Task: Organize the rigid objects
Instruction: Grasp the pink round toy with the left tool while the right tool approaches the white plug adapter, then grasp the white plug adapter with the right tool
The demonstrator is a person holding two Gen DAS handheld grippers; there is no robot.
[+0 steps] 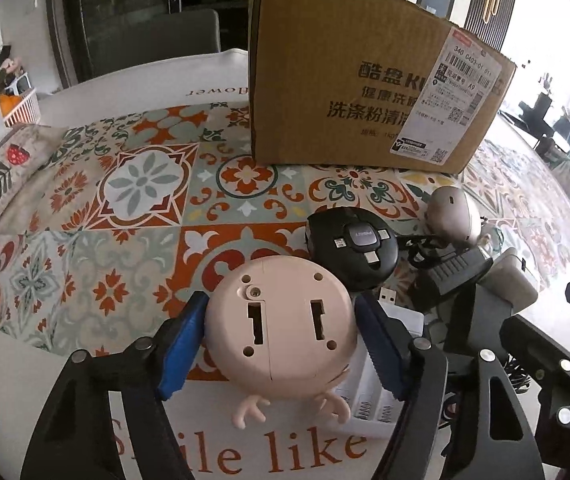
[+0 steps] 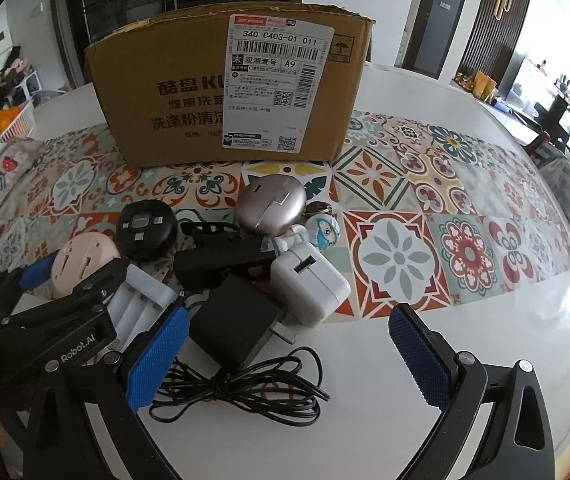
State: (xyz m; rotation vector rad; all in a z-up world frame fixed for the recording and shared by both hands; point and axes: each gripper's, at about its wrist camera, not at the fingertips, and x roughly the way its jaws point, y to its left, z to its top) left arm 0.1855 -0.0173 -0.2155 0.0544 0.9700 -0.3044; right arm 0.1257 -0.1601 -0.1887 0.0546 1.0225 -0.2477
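Observation:
A pink round toy figure (image 1: 285,320) with small arms lies back side up on the patterned tablecloth (image 1: 125,208). My left gripper (image 1: 283,312) is shut on it, a blue pad against each side. Beside it lies a pile: a black round adapter (image 1: 353,248), a rosy oval case (image 2: 271,204), a white plug charger (image 2: 311,280), a white battery charger (image 2: 141,300), a small blue-headed figure (image 2: 323,232), and a black power brick (image 2: 233,320) with its coiled cable (image 2: 245,392). My right gripper (image 2: 287,320) stands open over that cable, holding nothing. A cardboard box (image 2: 225,92) stands behind the pile.
A fabric tissue cover (image 1: 1,168) and a white basket (image 1: 21,108) with orange fruit sit at the far left. A dark chair (image 1: 173,36) stands behind the table. The table's white rim (image 2: 485,360) curves around at the right.

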